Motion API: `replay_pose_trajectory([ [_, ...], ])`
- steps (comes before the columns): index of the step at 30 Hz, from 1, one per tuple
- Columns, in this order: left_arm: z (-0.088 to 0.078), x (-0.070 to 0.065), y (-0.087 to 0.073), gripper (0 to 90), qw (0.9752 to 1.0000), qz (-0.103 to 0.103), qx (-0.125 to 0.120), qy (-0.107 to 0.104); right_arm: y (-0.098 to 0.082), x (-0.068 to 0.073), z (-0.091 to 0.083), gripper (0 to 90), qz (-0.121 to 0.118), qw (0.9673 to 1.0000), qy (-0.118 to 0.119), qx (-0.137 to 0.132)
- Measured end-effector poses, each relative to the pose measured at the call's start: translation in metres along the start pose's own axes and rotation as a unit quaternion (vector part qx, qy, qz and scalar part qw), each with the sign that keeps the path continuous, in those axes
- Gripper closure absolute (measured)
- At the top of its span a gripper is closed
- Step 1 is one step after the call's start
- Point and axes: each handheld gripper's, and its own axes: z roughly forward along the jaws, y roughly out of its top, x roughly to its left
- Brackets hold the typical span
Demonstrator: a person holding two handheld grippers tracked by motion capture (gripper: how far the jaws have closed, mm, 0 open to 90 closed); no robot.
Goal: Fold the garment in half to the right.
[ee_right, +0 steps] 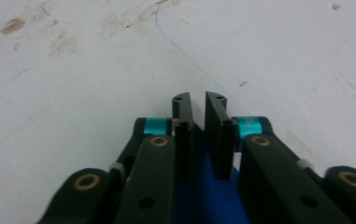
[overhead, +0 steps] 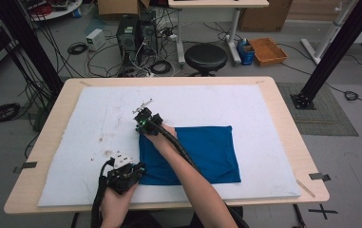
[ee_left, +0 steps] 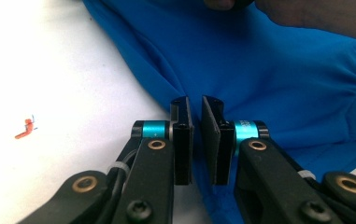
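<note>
A blue cloth (overhead: pixel 207 152) lies folded flat on the white mat (overhead: pixel 216 102), right of the middle. My left gripper (overhead: pixel 139 170) sits at the cloth's near left corner. In the left gripper view its jaws (ee_left: pixel 196 105) stand almost together, with the edge of the blue cloth (ee_left: pixel 259 70) pinched between the pads. My right gripper (overhead: pixel 139 127) is at the cloth's far left corner, the forearm lying across the fabric. In the right gripper view its jaws (ee_right: pixel 198 100) are nearly closed, with blue cloth (ee_right: pixel 208 186) between them low down and bare mat ahead.
The mat covers most of a wooden table (overhead: pixel 283 118) and carries brown stains (overhead: pixel 105 138) left of the cloth. Beyond the far edge stand a black stool (overhead: pixel 205 58), computer towers (overhead: pixel 136 33) with cables, and an orange tray (overhead: pixel 267 51) on the floor.
</note>
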Motion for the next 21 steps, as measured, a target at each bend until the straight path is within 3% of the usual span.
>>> replay_pose_trajectory([
  [4,-0.002,0.001,0.001,84.3,1.0000,0.001,-0.005,-0.004,0.002,-0.002,-0.006,87.7,-0.005,0.9999,0.005,-0.013],
  [7,-0.006,0.001,0.004,84.3,0.9996,0.002,-0.022,-0.019,0.004,-0.006,-0.017,87.7,0.005,0.9993,0.018,-0.031],
  [12,-0.014,-0.006,0.016,87.3,0.9983,0.009,-0.042,-0.040,0.004,-0.021,-0.044,87.6,0.020,0.9969,0.040,-0.064],
  [21,-0.015,-0.020,0.025,87.7,0.9976,0.026,-0.049,-0.042,-0.005,-0.046,-0.092,87.6,0.044,0.9916,0.059,-0.106],
])
